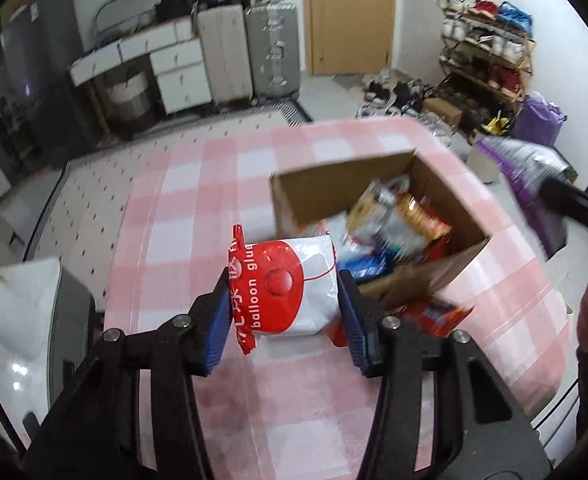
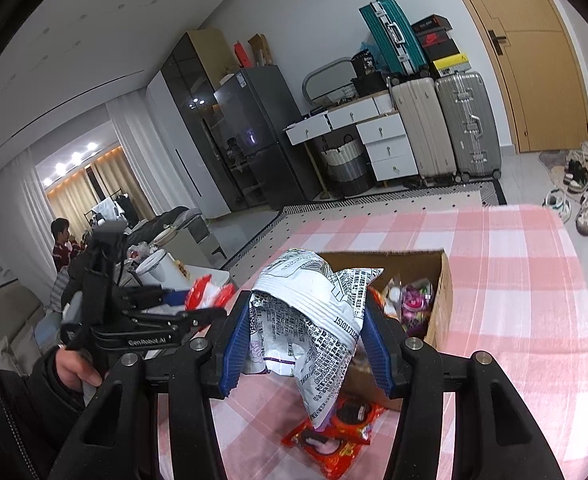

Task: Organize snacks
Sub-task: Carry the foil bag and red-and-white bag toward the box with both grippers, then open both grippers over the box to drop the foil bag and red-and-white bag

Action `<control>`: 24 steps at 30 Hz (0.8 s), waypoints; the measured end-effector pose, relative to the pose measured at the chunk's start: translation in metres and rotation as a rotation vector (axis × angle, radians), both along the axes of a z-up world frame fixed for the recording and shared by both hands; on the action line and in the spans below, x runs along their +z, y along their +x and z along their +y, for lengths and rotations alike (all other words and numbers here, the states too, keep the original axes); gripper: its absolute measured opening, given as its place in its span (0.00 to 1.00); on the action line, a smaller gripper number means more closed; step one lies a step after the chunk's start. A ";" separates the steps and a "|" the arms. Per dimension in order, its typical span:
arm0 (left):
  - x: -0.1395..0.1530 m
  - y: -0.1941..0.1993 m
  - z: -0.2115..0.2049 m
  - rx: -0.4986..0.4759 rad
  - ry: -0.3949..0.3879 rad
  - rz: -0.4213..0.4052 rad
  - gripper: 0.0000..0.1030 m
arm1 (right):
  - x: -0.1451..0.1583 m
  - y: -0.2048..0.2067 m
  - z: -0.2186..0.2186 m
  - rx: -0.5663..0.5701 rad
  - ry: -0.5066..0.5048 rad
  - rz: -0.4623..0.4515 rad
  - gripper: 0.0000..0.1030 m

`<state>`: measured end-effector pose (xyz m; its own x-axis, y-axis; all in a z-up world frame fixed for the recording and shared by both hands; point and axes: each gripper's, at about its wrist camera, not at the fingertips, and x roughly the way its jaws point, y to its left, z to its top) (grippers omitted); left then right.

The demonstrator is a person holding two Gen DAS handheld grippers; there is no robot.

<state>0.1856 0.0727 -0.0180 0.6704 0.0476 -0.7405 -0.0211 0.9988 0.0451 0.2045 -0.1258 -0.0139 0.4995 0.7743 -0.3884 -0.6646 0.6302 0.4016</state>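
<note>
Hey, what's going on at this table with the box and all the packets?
A person is sorting snacks with a gripper in each hand. The left gripper holds a red and white packet above the pink checked tablecloth, near a cardboard box already holding snacks. The right gripper grips a crumpled silver bag. A red packet lies on the cloth beside the box.

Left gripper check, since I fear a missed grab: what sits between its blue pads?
In the left wrist view, a red-and-white packet sits between the left gripper's pads.
</note>
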 end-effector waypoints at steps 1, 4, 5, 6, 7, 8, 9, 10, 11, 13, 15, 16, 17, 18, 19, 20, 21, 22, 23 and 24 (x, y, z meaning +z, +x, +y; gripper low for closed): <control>0.006 0.004 -0.003 -0.012 -0.004 -0.008 0.45 | 0.003 0.002 0.001 -0.006 -0.007 -0.009 0.50; 0.020 0.019 -0.015 -0.045 0.000 -0.025 0.45 | 0.012 0.011 0.002 -0.023 -0.021 -0.011 0.50; 0.025 0.023 -0.019 -0.055 0.005 -0.029 0.45 | 0.015 0.015 0.002 -0.029 -0.025 -0.013 0.50; 0.030 0.027 -0.023 -0.059 0.014 -0.035 0.45 | 0.018 0.018 0.003 -0.031 -0.031 -0.016 0.50; 0.033 0.033 -0.027 -0.058 0.036 -0.044 0.45 | 0.020 0.022 0.003 -0.035 -0.038 -0.019 0.50; 0.035 0.037 -0.030 -0.063 0.049 -0.048 0.45 | 0.022 0.025 0.004 -0.037 -0.042 -0.020 0.50; 0.036 0.045 -0.034 -0.074 0.046 -0.042 0.45 | 0.023 0.030 0.005 -0.039 -0.047 -0.017 0.50; 0.037 0.051 -0.035 -0.080 0.034 -0.036 0.45 | 0.024 0.034 0.006 -0.040 -0.052 -0.014 0.50; 0.037 0.057 -0.037 -0.084 0.028 -0.031 0.45 | 0.025 0.039 0.007 -0.041 -0.056 -0.013 0.50; 0.036 0.070 -0.041 -0.090 0.016 -0.019 0.45 | 0.025 0.046 0.010 -0.043 -0.066 -0.010 0.50; 0.032 0.083 -0.043 -0.097 -0.003 -0.005 0.45 | 0.024 0.055 0.013 -0.047 -0.074 0.000 0.50; 0.031 0.088 -0.044 -0.099 -0.013 0.001 0.45 | 0.022 0.060 0.015 -0.050 -0.081 0.004 0.50; 0.028 0.093 -0.045 -0.102 -0.017 0.005 0.45 | 0.021 0.063 0.016 -0.051 -0.087 0.007 0.50; 0.025 0.099 -0.046 -0.110 -0.018 0.012 0.45 | 0.020 0.067 0.018 -0.057 -0.097 0.009 0.50; 0.021 0.103 -0.047 -0.115 -0.016 0.019 0.45 | 0.017 0.071 0.020 -0.062 -0.107 0.014 0.50; 0.017 0.108 -0.049 -0.123 -0.012 0.030 0.45 | 0.015 0.075 0.022 -0.062 -0.114 0.023 0.50; 0.011 0.112 -0.050 -0.131 -0.014 0.039 0.45 | 0.012 0.079 0.023 -0.063 -0.119 0.031 0.50; 0.007 0.116 -0.050 -0.136 -0.018 0.048 0.45 | 0.009 0.083 0.025 -0.064 -0.126 0.038 0.50; 0.004 0.119 -0.051 -0.139 -0.022 0.054 0.45 | 0.006 0.086 0.027 -0.061 -0.133 0.043 0.50; -0.001 0.122 -0.051 -0.143 -0.028 0.057 0.45 | 0.002 0.089 0.030 -0.058 -0.140 0.051 0.50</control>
